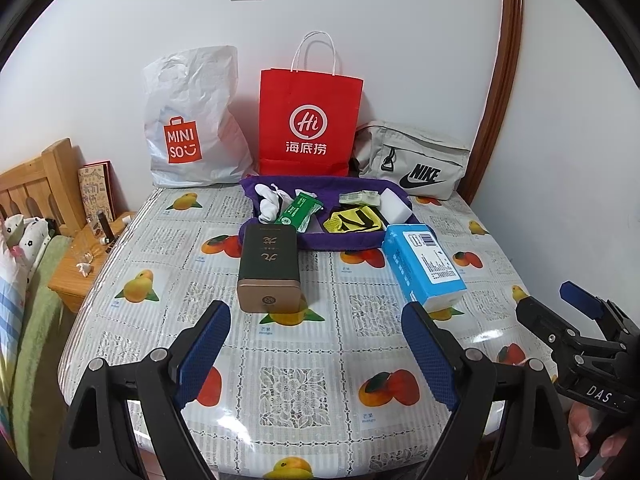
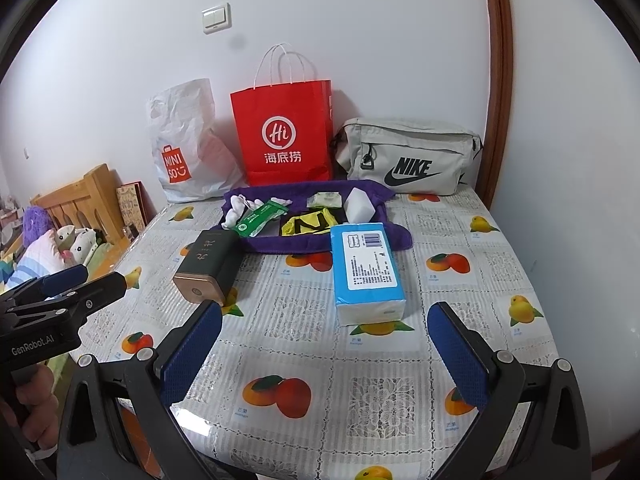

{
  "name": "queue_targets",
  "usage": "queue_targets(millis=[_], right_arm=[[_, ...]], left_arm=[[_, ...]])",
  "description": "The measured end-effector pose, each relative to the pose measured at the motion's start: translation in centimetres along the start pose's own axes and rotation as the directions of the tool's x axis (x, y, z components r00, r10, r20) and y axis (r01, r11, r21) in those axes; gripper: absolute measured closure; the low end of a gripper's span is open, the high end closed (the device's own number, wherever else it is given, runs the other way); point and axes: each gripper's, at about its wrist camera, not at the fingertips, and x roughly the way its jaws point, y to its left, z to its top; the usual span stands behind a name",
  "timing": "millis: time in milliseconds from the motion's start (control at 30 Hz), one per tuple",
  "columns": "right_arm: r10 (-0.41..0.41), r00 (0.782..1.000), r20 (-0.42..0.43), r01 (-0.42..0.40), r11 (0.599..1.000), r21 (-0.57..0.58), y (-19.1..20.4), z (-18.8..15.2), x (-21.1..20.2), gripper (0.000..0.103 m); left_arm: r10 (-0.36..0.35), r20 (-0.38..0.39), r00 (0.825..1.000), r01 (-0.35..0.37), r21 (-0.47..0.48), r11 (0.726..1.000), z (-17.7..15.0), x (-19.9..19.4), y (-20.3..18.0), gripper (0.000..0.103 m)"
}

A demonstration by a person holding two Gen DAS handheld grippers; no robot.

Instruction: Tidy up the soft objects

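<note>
A purple cloth point(image 1: 256, 234) point(image 2: 394, 236) lies at the table's far middle. On it sit white socks point(image 1: 267, 200) point(image 2: 237, 208), a green wipes pack point(image 1: 298, 213) point(image 2: 258, 220), a yellow-black cloth point(image 1: 354, 219) point(image 2: 308, 222), a small pale packet point(image 1: 360, 199) point(image 2: 325, 200) and a white sponge block point(image 1: 396, 203) point(image 2: 360, 204). A blue tissue pack point(image 1: 424, 266) point(image 2: 366, 268) and a dark tin box point(image 1: 269, 266) point(image 2: 208, 266) lie nearer me. My left gripper point(image 1: 316, 320) point(image 2: 96, 278) and my right gripper point(image 2: 326, 320) point(image 1: 548, 304) are open, empty, above the near table.
A white Miniso bag point(image 1: 192, 120) point(image 2: 186, 148), a red paper bag point(image 1: 310, 120) point(image 2: 284, 132) and a grey Nike pouch point(image 1: 416, 160) point(image 2: 408, 156) stand against the far wall. The table wears a fruit-print cover point(image 1: 320, 360) point(image 2: 320, 360). A wooden nightstand point(image 1: 76, 272) and bed are at the left.
</note>
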Motion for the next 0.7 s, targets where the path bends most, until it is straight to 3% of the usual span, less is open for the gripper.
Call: queue_targets(millis=[700], right_arm=[[0.001, 1.000, -0.003, -0.001, 1.000, 0.005, 0.04, -0.32, -0.23, 0.002]], left_arm=[[0.005, 0.000, 1.000, -0.005, 0.000, 1.000, 0.02, -0.20, -0.03, 0.016]])
